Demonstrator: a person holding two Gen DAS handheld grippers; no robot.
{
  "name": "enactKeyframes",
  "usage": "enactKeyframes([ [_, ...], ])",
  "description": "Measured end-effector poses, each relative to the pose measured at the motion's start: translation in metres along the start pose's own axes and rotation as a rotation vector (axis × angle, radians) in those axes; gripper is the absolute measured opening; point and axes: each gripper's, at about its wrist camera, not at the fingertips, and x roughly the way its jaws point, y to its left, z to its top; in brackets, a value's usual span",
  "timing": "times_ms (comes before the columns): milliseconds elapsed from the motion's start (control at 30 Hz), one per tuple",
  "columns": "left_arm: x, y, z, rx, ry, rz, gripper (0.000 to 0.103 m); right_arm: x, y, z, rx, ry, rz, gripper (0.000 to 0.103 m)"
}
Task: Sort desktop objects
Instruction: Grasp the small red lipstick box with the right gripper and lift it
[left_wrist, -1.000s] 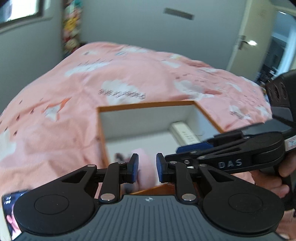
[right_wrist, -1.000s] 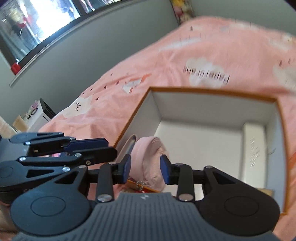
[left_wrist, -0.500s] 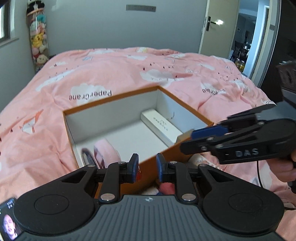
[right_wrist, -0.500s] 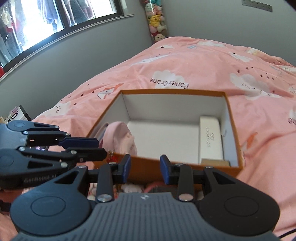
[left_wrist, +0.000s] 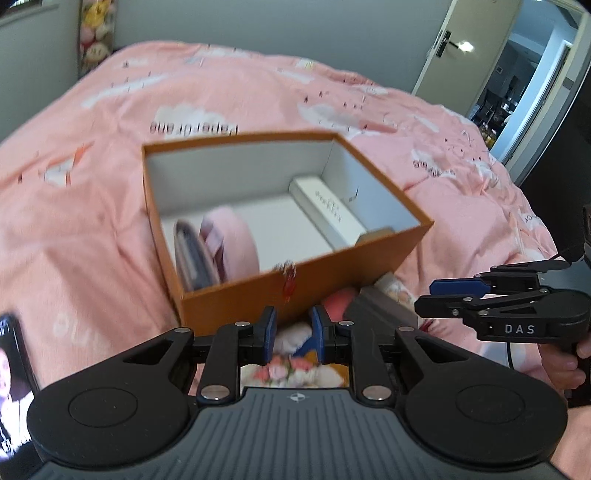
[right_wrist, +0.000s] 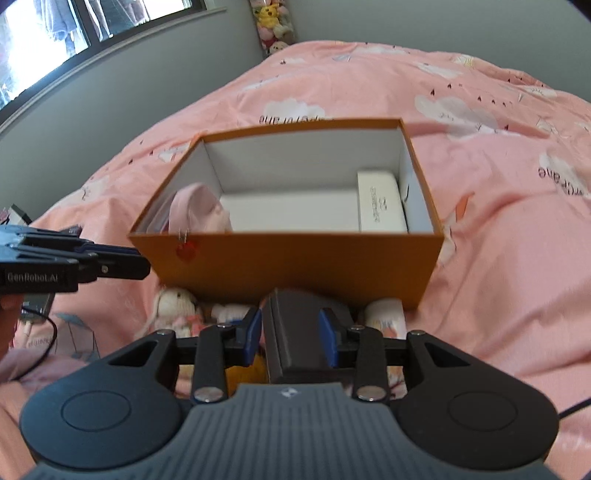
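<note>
Progress, judging by the layout: partly done. Two items sit in the orange box (right_wrist: 291, 258); several lie on the pink bedspread (right_wrist: 498, 295) in front of it.

Left to right:
- Phone (left_wrist: 14, 387) lies on the bedspread at far left, screen lit.
- Left gripper (left_wrist: 289, 334): jaws at a narrow gap, nothing between them, hovering over the loose pile just in front of the box.
- Pile in front of the box: plush doll (right_wrist: 173, 302), some floral-print item (blurred, can't identify), dark grey case (right_wrist: 295, 332), a white printed packet (right_wrist: 384, 312) beside it.
- Right gripper (right_wrist: 290, 336): jaws spread wider, straddling the grey case. Can't tell if the pads touch it; looks like not yet clamped.

Box contents:
- Left end: pink pouch (right_wrist: 201, 210) standing against the wall with a dark, flat thing beside it.
- Middle: bare white floor.
- Right end: white case (right_wrist: 380, 205) lying flat along the right wall.

Likely next: the grey case goes in the box.
</note>
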Motion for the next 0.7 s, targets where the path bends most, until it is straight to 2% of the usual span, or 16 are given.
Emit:
enactKeyframes([
  [167,0.001,0.001,-0.014,0.023,0.069,0.005,0.023,0.001,0.011,-0.011,-0.057,0.023,0.018,0.038],
  [267,0.004,-0.006,-0.020,0.061,0.103,0.001,0.024,0.005,0.018,-0.012,-0.118,0.045,-0.005,0.043],
  [433,0.012,-0.012,-0.020,0.071,0.137,-0.005,0.026,0.012,0.030,-0.021,-0.248,0.095,-0.082,0.044],
  [700,0.019,-0.032,-0.013,0.166,0.142,-0.030,0.027,0.023,0.014,-0.038,-0.183,0.217,-0.060,0.043],
])
